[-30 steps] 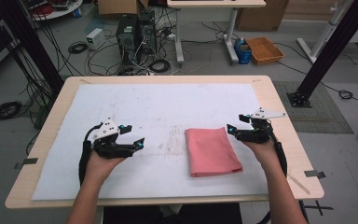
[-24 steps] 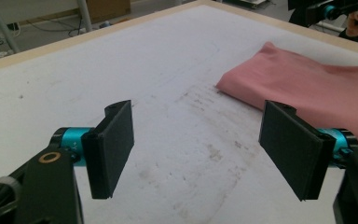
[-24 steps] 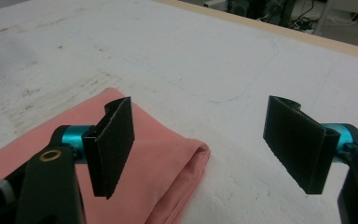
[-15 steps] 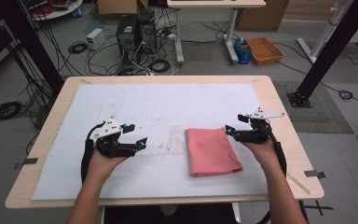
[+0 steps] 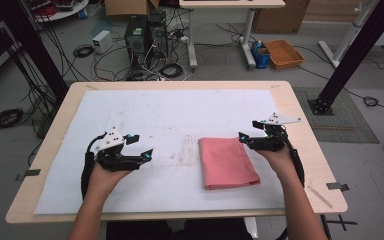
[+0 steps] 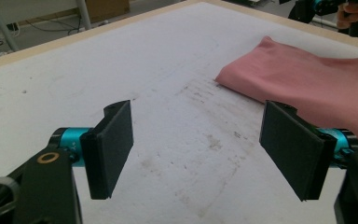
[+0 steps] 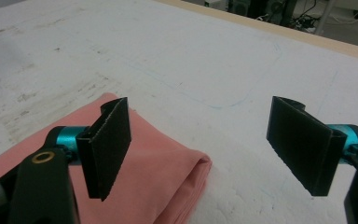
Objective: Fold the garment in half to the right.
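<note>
Both tools were spread wide and held nothing: the left tool over bare worktop, the right tool at the far corner of the pink cloth (folded flat).

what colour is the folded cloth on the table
Pink, a plain salmon shade with no pattern. The folded cloth shows best in the high view, lying on the white table cover.

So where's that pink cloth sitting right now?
In the high view the folded pink cloth lies flat on the white mat, right of centre, just beside the right gripper and well apart from the left gripper.
</note>
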